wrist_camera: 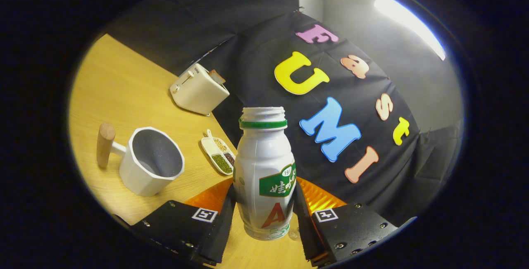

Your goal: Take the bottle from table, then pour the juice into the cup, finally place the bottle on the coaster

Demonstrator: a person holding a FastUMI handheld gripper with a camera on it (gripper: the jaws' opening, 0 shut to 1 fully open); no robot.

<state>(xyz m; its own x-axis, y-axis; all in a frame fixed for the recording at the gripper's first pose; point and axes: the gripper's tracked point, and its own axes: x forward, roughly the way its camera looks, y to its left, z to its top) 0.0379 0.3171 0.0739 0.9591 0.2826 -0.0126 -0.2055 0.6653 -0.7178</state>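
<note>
The bottle [264, 174] is standing between the two fingers of the gripper [264, 215], uncapped, its open threaded mouth at the top with a green ring just under it. It is a white plastic bottle with a green label band across its belly and a red letter lower down. Both fingers are pressing on its lower sides, one on each flank, so the jaws are clamped on the bottle. The whole scene is leaning in the view, the table [120, 91] sloping away to the left while the bottle is sitting upright relative to the fingers.

Going from the left: a white faceted cup [153, 161] is sitting on the wooden table, its wooden handle [105, 145] sticking out on the side away from the bottle. Its mouth is facing the camera, with a grey inside; I cannot tell whether any liquid is lying in it. Just to the right of the cup, between it and the bottle, a small white divided dish [218, 152] is holding grains or beans in separate compartments, some green, some dark, some pale. Beyond the cup and the dish, near the table's far edge, a cream toaster [199, 89] is standing with a slice of toast [217, 77] poking out of its slot. Behind the bottle's base, something orange and ribbed [318, 198] is showing on either side of it.
</note>
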